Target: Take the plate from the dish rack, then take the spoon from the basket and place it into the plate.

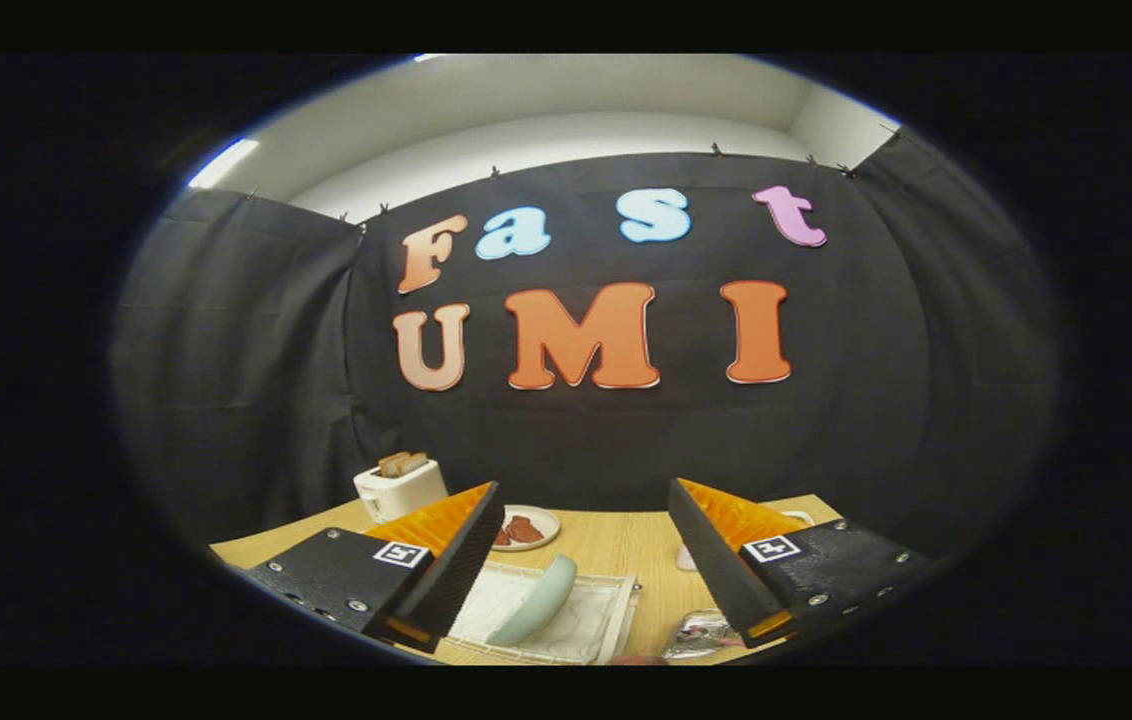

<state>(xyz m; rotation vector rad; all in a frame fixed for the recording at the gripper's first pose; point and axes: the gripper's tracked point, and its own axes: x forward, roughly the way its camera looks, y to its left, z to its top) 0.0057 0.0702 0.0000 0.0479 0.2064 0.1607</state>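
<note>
My gripper (586, 510) is open, held high above the wooden table (616, 545), with nothing between its fingers. Below and between the fingers, a pale blue-green plate (536, 602) stands on edge in a white wire dish rack (581, 625). The rack lies nearer the left finger (446, 565). A crinkled shiny object (701, 632) lies just beside the right finger (726, 560); I cannot tell what it is. The fingers hide parts of the table on both sides.
A white toaster (401, 488) with bread slices in it stands at the back left of the table. A small white plate with reddish food (524, 528) sits beyond the rack. A pale object (798, 517) peeks past the right finger.
</note>
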